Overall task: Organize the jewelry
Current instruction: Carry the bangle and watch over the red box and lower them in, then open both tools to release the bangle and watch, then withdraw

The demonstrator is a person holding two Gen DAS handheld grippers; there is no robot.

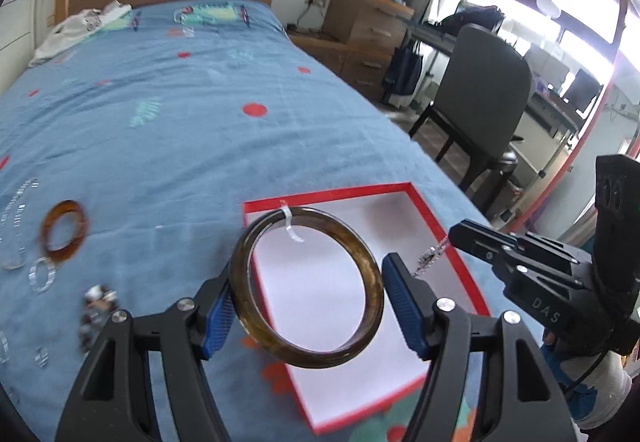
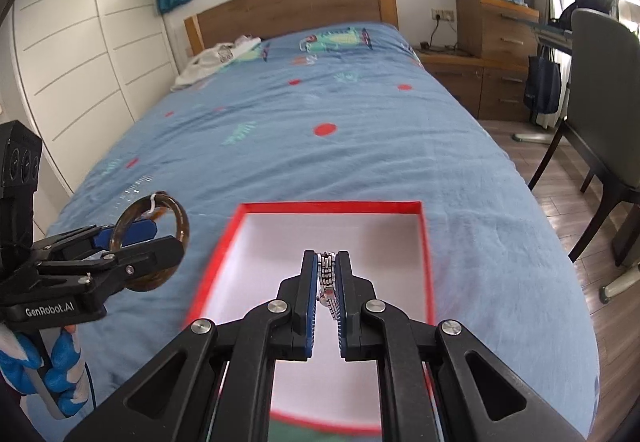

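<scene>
A blue bedspread (image 1: pixel 168 145) is showing red dots and teal prints. The box (image 2: pixel 427 238) is showing a red rim and white inside. A brown mottled bangle (image 1: pixel 370 270) is gleaming; far left, an amber bangle (image 1: pixel 64 232) is lying.

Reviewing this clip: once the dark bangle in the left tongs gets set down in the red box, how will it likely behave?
The bangle looks rigid: it holds a full ring shape between the left tongs. Its glossy surface suggests it may slip on the pads. Round as it is, it could roll if released on edge in the box, so laying it flat seems safer.
</scene>
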